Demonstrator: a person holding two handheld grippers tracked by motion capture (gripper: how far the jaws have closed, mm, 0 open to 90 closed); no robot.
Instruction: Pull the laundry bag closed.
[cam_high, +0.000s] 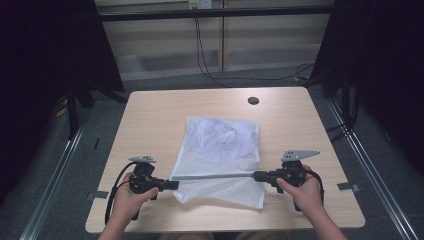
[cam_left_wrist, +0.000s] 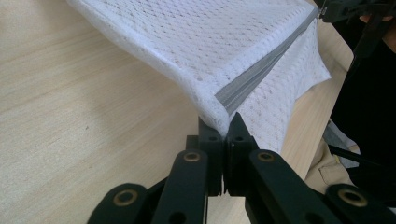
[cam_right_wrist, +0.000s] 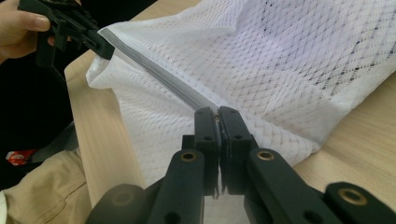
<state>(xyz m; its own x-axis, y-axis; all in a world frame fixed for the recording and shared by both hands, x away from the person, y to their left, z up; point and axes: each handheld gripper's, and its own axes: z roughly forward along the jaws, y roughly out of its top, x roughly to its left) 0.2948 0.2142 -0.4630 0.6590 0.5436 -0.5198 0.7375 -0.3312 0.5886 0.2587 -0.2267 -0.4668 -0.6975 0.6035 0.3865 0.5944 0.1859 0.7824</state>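
The bag (cam_high: 220, 150) takes the middle of the table (cam_high: 150, 115), its zipper edge (cam_high: 215, 175) stretched as a bar between the left gripper (cam_high: 172, 185) and right gripper (cam_high: 256, 175), both clamped on it. Bare tabletop lies left, right and beyond the bag. A small black disc (cam_high: 253, 100) sits near the far edge.

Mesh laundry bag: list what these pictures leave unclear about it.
- What is inside the mesh bag: high view, only a dim pale bundle behind the mesh.
- Zipper pull: right gripper view, hidden between the right tool tips.
- Bag corner: left gripper view, pinched inside the left tool.
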